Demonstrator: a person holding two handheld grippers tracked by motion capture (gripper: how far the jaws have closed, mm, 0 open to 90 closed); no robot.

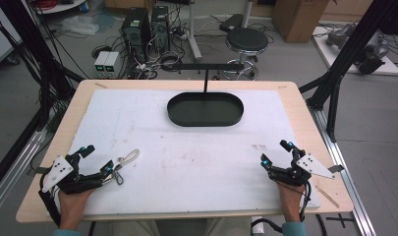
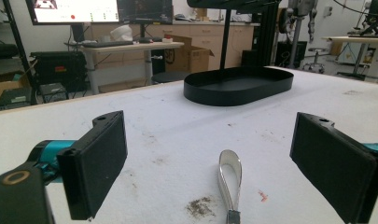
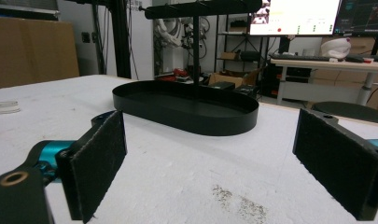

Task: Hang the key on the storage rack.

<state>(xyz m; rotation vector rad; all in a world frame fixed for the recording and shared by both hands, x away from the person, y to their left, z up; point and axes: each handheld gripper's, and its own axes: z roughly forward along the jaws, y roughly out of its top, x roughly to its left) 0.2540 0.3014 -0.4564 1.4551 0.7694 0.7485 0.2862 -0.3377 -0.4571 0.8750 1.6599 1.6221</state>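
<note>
The step in hand looks like picking up the strap, a pale looped band with a small clasp at its near end, lying flat on the white mat at the near left of the desk. The left gripper sits just beside it, its fingers spread wide with nothing pressed between them; in the left gripper view the loop lies on the mat between the two pads, a little right of centre and touching neither. The right gripper rests at the near right, well apart from the strap, its fingers also wide open and holding nothing.

To do this well, I would centre the left gripper over the loop first, shifting it slightly so the band sits midway between the pads. The strap is thin and flat, so the fingertips need to come right down onto the mat before closing, or they will shut above it. Closing across the narrow width near the clasp should hold better than pinching the soft loop. The black oval tray with its hanging stand at the far middle seems the likely destination.
</note>
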